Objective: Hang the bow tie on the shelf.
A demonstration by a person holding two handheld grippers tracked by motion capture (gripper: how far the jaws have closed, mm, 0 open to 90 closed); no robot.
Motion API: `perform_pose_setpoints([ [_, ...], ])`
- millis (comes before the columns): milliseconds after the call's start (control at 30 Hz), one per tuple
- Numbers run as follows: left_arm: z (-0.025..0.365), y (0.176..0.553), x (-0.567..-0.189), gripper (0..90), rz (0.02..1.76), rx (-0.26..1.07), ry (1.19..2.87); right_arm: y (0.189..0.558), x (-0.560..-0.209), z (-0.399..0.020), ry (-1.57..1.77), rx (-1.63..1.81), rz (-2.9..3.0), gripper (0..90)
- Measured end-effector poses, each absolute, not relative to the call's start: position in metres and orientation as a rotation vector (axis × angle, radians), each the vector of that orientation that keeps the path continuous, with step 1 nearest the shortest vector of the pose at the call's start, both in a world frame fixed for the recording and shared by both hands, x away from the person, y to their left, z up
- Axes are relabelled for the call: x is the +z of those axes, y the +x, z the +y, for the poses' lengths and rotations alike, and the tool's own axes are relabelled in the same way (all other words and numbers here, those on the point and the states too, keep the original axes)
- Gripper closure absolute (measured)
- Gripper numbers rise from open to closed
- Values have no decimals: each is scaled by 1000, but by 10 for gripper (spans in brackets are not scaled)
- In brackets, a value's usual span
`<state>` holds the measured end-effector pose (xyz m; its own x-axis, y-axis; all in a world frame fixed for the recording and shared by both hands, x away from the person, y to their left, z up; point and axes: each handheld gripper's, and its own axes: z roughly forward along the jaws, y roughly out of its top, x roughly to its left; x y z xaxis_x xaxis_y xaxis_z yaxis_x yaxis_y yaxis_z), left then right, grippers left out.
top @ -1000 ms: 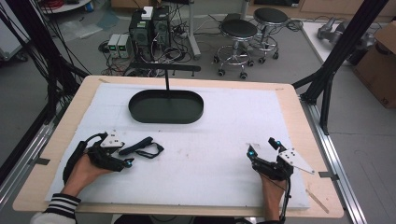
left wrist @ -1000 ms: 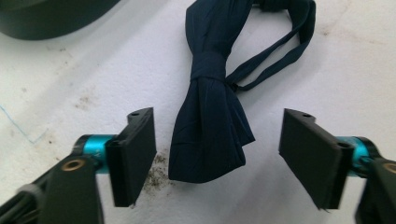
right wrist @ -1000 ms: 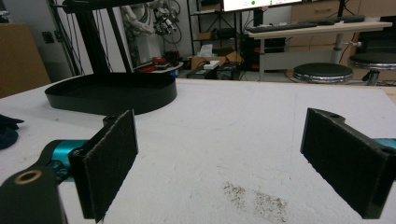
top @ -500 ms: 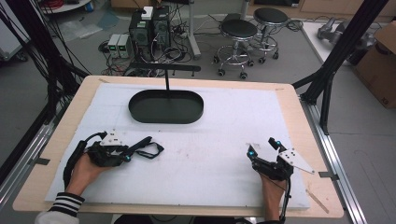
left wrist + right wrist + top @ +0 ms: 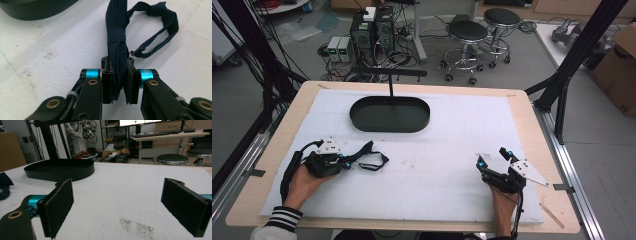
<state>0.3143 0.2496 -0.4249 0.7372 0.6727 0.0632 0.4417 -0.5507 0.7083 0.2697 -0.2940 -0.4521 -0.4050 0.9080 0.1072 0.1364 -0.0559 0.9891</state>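
Your left gripper (image 5: 117, 82) pinches the navy bow tie (image 5: 117, 37); your right gripper (image 5: 494, 157) gapes empty, black oval tray (image 5: 389, 114) beyond.

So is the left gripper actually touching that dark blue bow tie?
Touching. The left gripper view shows the left gripper with both jaws closed on the folded bow tie, fabric pinched between the pads.

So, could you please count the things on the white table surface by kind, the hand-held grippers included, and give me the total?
Hand-held grippers: 2, the left hand-held gripper and the right hand-held gripper
Black oval tray: 1
Dark blue bow tie: 1
Total: 4
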Motion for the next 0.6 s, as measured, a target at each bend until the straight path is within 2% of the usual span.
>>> perform_pose_setpoints([
  [200,250,313,-424,790,840,432,2236,270,-452,-294,1134,1523,1575,101],
  [367,253,312,-417,795,846,435,2167,269,-452,-293,1139,1524,1576,101],
  [600,254,313,-397,797,815,495,2121,270,-452,-293,1142,1523,1576,101],
])
